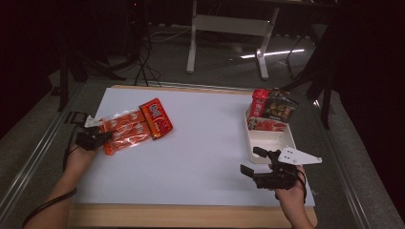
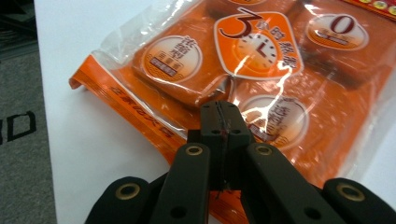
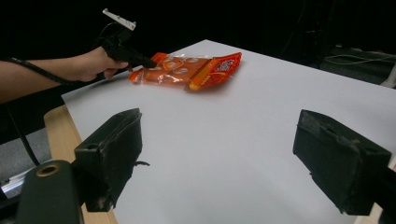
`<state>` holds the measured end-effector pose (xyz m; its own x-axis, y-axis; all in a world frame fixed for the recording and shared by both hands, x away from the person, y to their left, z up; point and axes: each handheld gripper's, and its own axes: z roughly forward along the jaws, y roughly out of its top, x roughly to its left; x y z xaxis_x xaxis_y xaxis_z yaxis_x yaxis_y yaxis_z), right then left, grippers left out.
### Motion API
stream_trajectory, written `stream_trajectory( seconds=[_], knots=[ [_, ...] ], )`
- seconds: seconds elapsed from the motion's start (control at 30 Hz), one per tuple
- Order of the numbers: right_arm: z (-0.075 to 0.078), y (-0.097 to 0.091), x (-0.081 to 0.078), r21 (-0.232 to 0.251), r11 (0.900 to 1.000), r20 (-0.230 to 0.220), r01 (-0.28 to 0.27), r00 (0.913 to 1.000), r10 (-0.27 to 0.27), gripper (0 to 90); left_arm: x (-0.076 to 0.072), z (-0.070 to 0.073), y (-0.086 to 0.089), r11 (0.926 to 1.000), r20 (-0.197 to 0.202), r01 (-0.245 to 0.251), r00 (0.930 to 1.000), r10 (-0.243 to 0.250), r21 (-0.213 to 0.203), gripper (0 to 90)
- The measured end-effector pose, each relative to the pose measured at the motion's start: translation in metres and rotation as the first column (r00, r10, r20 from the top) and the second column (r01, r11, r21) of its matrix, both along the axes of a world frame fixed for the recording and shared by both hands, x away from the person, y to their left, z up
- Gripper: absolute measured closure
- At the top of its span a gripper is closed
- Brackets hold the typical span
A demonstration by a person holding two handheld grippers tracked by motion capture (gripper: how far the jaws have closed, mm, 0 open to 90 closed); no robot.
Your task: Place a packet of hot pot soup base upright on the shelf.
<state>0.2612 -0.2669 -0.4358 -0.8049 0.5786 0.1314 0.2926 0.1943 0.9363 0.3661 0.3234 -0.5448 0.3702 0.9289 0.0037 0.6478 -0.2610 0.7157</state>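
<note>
The orange snack packet (image 1: 136, 125) lies flat on the white table top (image 1: 200, 152) at its left side, toward the far half, with its long side running from near-left to far-right. Its clear film shows several square orange pieces inside, each with a round white label, and its far-right end is a solid red-orange printed panel. In the left gripper view the film is wrinkled and glossy, and one corner of the packet's edge curls up off the table near the table's left rim.

The left gripper (image 1: 106, 136) sits at the packet's near-left end, held low over the table by the person's left hand (image 1: 79, 160). Its two black jaws are pressed together, and in the left gripper view their tips meet right on the film of the packet, which is puckered there, so the tongs are clenched on the wrapper's film.

The right gripper (image 1: 252, 161) is well apart from the packet, at the near right of the table, held by the right hand (image 1: 290, 191). Its jaws stand wide and released, with bare table between them in the right gripper view.

Just beyond the right gripper, at the table's right edge, stands a white tray (image 1: 274, 143). Its far end holds a red packet (image 1: 258, 103) and a dark packet (image 1: 279, 109) standing upright, with a flat red-and-white one below them
</note>
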Motion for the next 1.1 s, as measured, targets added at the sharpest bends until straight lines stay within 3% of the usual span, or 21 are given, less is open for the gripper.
stream_trajectory(
  seconds=[0.1, 0.17, 0.23, 0.3, 0.5, 0.57, 0.7, 0.77, 0.8, 0.87, 1.1],
  knots=[
    [0.001, 0.000, 0.000, 0.002, 1.0000, -0.001, 0.002, 1.0000, -0.002, 15.3, 0.000, 0.002, 0.000, 0.9997, 0.010, 0.006, 0.9999, -0.006, 0.024, 90.0],
    [0.002, 0.000, 0.000, 0.004, 1.0000, 0.000, 0.000, 1.0000, 0.000, 15.3, 0.004, 0.004, 0.005, 0.9997, 0.014, -0.017, 0.9998, 0.017, -0.015, 90.0],
    [0.002, 0.000, -0.001, 0.004, 1.0000, 0.001, -0.001, 1.0000, 0.001, 15.3, 0.008, 0.004, 0.009, 0.9989, 0.022, -0.046, 0.9987, 0.046, -0.005, 90.0],
    [0.002, 0.000, -0.001, 0.003, 1.0000, 0.001, -0.002, 1.0000, 0.002, 15.3, 0.012, 0.006, 0.012, 0.9983, 0.019, -0.053, 0.9984, 0.054, -0.024, 90.0],
    [0.000, 0.002, 0.000, 0.000, 1.0000, -0.005, -0.008, 1.0000, 0.008, 15.3, 0.029, 0.013, 0.017, 0.9968, 0.022, -0.079, 0.9966, 0.079, -0.011, 90.0],
    [-0.001, 0.003, 0.001, -0.005, 0.9999, -0.006, -0.012, 0.9999, 0.012, 15.3, 0.035, 0.014, 0.018, 0.9954, 0.021, -0.093, 0.9954, 0.093, -0.026, 90.0],
    [0.000, 0.005, 0.002, -0.006, 0.9998, -0.003, -0.017, 0.9999, 0.017, 15.3, 0.047, 0.014, 0.019, 0.9948, 0.000, -0.097, 0.9953, 0.097, -0.033, 90.0],
    [-0.001, 0.005, 0.002, -0.007, 0.9998, -0.007, -0.017, 0.9998, 0.017, 15.3, 0.052, 0.013, 0.018, 0.9945, 0.000, -0.104, 0.9946, 0.104, -0.003, 90.0],
    [-0.001, 0.005, 0.002, -0.010, 0.9998, -0.006, -0.015, 0.9999, 0.015, 15.3, 0.054, 0.013, 0.019, 0.9937, -0.004, -0.111, 0.9939, 0.111, -0.018, 90.0],
    [-0.003, 0.005, 0.002, -0.013, 0.9998, -0.014, -0.014, 0.9998, 0.014, 15.3, 0.058, 0.013, 0.018, 0.9925, 0.009, -0.122, 0.9925, 0.122, -0.009, 90.0],
    [-0.004, 0.006, 0.004, -0.017, 0.9997, -0.017, -0.015, 0.9997, 0.015, 15.3, 0.075, 0.009, 0.016, 0.9916, -0.023, -0.127, 0.9916, 0.128, 0.023, 90.0]
  ],
)
